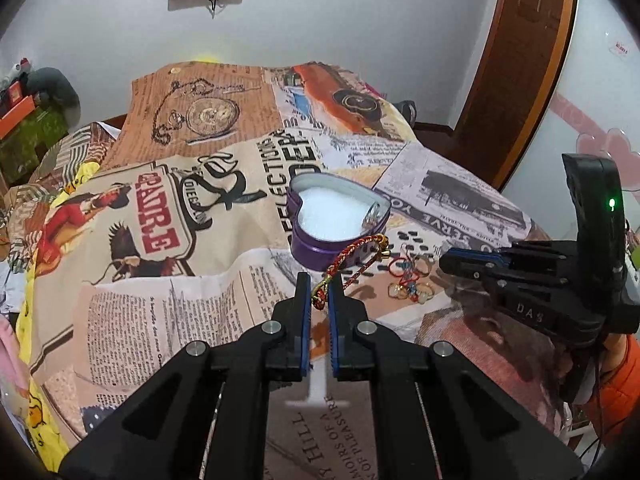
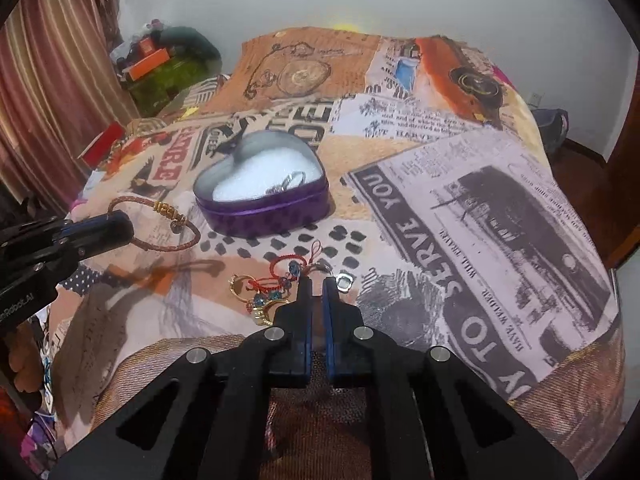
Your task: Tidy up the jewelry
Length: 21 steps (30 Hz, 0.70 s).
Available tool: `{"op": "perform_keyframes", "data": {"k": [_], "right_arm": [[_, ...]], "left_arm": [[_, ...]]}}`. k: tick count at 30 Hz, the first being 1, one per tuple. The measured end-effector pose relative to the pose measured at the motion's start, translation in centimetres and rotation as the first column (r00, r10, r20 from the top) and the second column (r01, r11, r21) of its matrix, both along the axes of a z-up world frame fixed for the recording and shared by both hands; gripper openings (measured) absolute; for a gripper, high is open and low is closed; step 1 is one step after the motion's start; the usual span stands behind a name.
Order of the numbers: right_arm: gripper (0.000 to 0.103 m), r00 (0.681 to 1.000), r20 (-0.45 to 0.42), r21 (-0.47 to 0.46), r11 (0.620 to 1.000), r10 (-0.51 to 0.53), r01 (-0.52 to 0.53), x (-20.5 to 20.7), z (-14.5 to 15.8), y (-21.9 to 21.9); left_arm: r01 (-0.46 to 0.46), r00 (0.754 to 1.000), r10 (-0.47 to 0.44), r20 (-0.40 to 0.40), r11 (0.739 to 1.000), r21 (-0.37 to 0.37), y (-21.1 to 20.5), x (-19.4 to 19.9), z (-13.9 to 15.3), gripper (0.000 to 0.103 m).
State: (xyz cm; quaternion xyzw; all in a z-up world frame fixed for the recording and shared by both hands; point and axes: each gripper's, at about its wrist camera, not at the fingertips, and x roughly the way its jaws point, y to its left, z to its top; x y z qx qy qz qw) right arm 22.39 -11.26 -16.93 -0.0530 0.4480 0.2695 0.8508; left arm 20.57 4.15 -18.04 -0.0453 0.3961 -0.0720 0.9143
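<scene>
Left wrist view shows the left gripper (image 1: pixel 324 286) clamped on the red-and-gold braided bracelet (image 1: pixel 352 258), lifted off the cloth (image 1: pixel 160 320), with the heart-shaped purple tin (image 1: pixel 316 248) just beyond its fingertips. Right gripper (image 2: pixel 317 286) has its fingers drawn together beside the pile of rings (image 2: pixel 272 288); whether it pinches one, I cannot tell. Judging by this, the bracelet is being carried to the tin; next it must go forward over the white lining, then be released
</scene>
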Motion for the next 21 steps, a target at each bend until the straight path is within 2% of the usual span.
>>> {"op": "perform_keyframes", "data": {"k": [2, 6, 9, 21], "right_arm": [[0.005, 1.000, 0.009, -0.025, 1.000, 0.006, -0.005, -0.2, 0.2, 0.2], [0.006, 0.999, -0.035, -0.033, 0.999, -0.001, 0.000, -0.2, -0.1, 0.2], [0.018, 0.997, -0.080, -0.046, 0.999, -0.018, 0.014, 0.3, -0.8, 0.1], [0.019, 0.994, -0.103, -0.034, 0.999, -0.029, 0.026, 1.8, -1.6, 0.9]], "left_arm": [[-0.002, 1.000, 0.002, 0.010, 1.000, 0.003, 0.0, -0.2, 0.3, 0.006], [0.006, 1.000, -0.006, 0.015, 1.000, 0.010, -0.3, -0.5, 0.5, 0.006], [0.011, 1.000, -0.011, 0.014, 1.000, 0.014, -0.5, -0.7, 0.4, 0.006], [0.000, 1.000, 0.000, -0.003, 1.000, -0.002, 0.2, -0.4, -0.5, 0.006]]}}
